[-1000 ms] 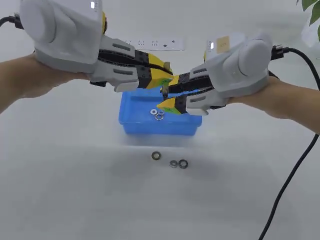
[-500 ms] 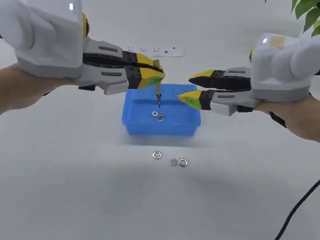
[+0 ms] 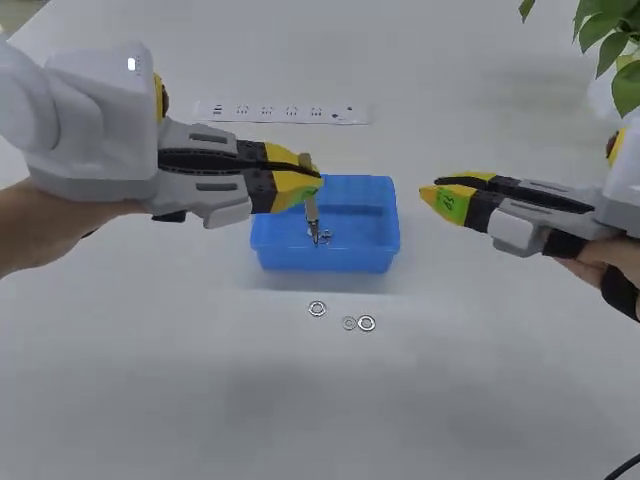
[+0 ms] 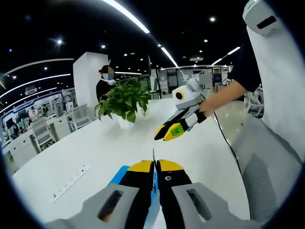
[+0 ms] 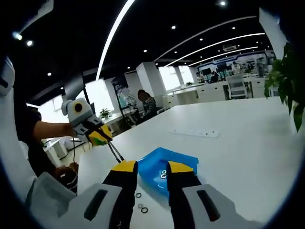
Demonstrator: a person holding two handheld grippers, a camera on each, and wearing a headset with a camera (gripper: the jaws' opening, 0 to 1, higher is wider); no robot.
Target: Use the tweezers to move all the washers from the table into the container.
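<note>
Tweezers (image 3: 312,215) hang almost straight down from the left gripper (image 3: 300,188), which reaches in level from 9 o'clock in the head view, its yellow-tipped jaws pressed together on their upper end. The points of the tweezers sit inside the blue container (image 3: 360,262), right at a cluster of washers (image 3: 322,237) on its floor; whether they touch cannot be told. The right gripper (image 3: 440,195) comes in level from 3 o'clock, its tips aimed at the container but clearly apart from it. In the right gripper view its jaws stand apart with nothing between them. On the white table (image 3: 150,400), at 6 o'clock of the container and near its front wall, lie three washers (image 3: 348,323). They are small silvery rings lying flat, one alone toward 9 o'clock and two just beside each other toward 3 o'clock. A white power strip (image 3: 280,112) lies beyond the container at 12 o'clock, and plant leaves (image 3: 605,40) show at 2 o'clock. A second ago the right gripper's tips were up against the left gripper's, over the container; half a second ago they were at the container's 3 o'clock rim; now they have drawn well off to that side. The tweezers' points have sunk closer to the washers in the container, and the three on the table lie as before.
</note>
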